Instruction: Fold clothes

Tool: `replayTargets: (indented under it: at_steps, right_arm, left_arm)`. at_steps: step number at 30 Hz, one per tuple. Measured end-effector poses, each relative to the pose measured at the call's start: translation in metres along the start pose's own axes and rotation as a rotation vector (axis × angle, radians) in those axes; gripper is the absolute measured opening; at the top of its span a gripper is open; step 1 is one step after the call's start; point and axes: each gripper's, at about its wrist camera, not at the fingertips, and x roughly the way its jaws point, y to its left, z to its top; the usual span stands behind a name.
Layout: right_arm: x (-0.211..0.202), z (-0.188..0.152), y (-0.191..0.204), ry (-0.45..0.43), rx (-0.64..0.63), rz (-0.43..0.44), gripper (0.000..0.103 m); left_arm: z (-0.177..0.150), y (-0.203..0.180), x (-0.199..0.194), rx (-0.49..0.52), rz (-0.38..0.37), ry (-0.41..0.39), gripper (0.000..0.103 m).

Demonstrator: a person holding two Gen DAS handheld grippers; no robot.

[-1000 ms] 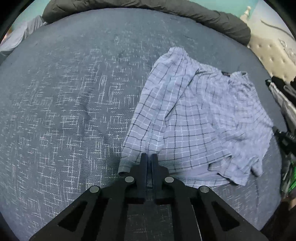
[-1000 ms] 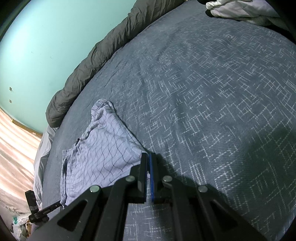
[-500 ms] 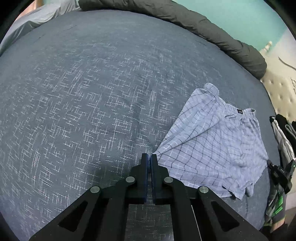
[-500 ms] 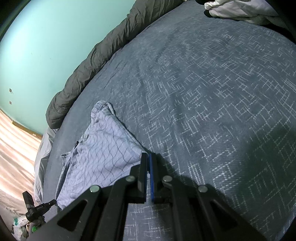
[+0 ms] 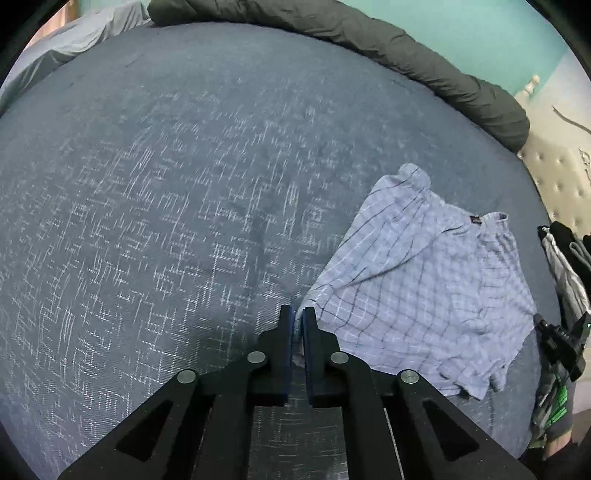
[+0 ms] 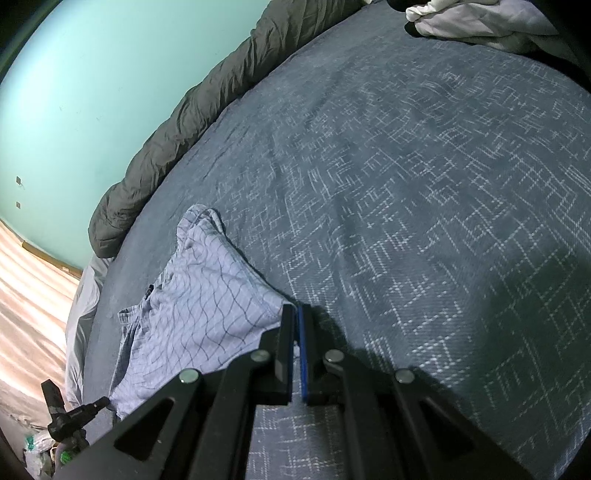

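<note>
Since a second ago my left gripper (image 5: 298,318) has carried its corner of the plaid boxer shorts (image 5: 417,295) outward across the bedspread (image 5: 166,221), so the cloth that lay bunched in folds close in front of me now lies stretched and flatter, off to the right of my left view. My left jaws are opening now, a narrow gap between the pads, with a sliver of pale hem between them; I read that as letting the corner go once the cloth is drawn out. My right gripper (image 6: 297,314) has kept its place and is clamped tight on the opposite corner of the shorts (image 6: 199,306), pinning that side so the pull had something to work against. The shorts lie near the bed's edge, waistband with its dark label turned away from me, well short of the rolled dark grey comforter (image 5: 369,44) along the far side. I judge this to be the spreading step, with no fold made yet. Hard to make out: whether my left pads press the hem at all, since the fabric in the gap is small and shadowed. The far leg hem curls under itself, hiding how flat it lies. Motion blur smears the bedspread's weave. A pile of dark and pale clothes (image 5: 565,258) is cut off at the right rim, and white laundry (image 6: 480,22) at the top of the right view.
</note>
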Motion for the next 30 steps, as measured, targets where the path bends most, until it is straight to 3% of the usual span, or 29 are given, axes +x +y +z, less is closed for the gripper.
replayTargets:
  at_steps: [7,14,19,23,26,28,30]
  right_arm:
    - [0.001,0.001,-0.002,-0.003,-0.001,-0.007,0.002]
    - [-0.006,0.003,-0.006,-0.041,0.022,-0.035,0.003]
    - [-0.020,-0.003,0.006,-0.053,0.000,-0.043,0.007]
    - [-0.020,-0.024,0.040,0.023,-0.076,0.014,0.007]
    - [-0.011,-0.055,0.073,0.141,-0.141,0.082,0.010]
    - [-0.008,-0.077,0.092,0.204,-0.180,0.116,0.018]
    - [-0.005,-0.098,0.112,0.275,-0.222,0.155,0.033]
  left_arm:
    - [0.005,0.003,0.001,-0.023,0.015,-0.026,0.014]
    - [-0.004,-0.001,-0.009,-0.027,0.004,-0.021,0.026]
    - [-0.014,-0.028,-0.022,0.045,-0.038,-0.011,0.027]
    - [-0.033,-0.066,-0.016,0.120,-0.113,0.045,0.027]
    - [-0.059,-0.093,-0.014,0.185,-0.153,0.100,0.027]
    - [-0.076,-0.107,-0.010,0.219,-0.173,0.132,0.027]
    - [-0.091,-0.117,-0.010,0.239,-0.194,0.159,0.027]
